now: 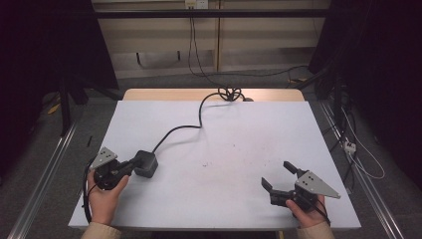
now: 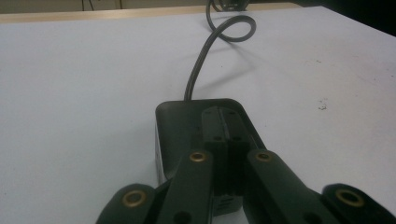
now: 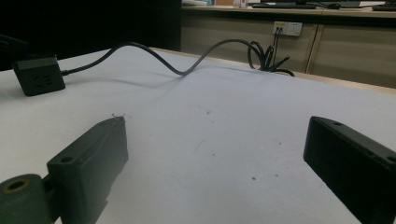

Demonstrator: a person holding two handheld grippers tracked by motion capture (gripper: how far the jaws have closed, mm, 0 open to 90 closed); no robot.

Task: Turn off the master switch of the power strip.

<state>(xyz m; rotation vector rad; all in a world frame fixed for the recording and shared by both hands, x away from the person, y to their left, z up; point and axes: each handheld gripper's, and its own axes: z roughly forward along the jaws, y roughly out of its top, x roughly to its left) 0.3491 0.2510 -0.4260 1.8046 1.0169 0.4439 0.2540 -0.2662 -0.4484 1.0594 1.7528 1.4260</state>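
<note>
While the left gripper (image 1: 130,167) has its jaws pressed together atop the black power adapter (image 1: 146,164) at table's 8 o'clock, right gripper (image 1: 280,178) waits spread at 4. Seems best to reopen & straddle adapter's sides, w/ cord (image 1: 184,127) kept slack.

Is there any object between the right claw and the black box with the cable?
Nothing visible. The right claw is open and apart from the black box; between them lies bare white table. The left claw, shut, rests on the box.
</note>
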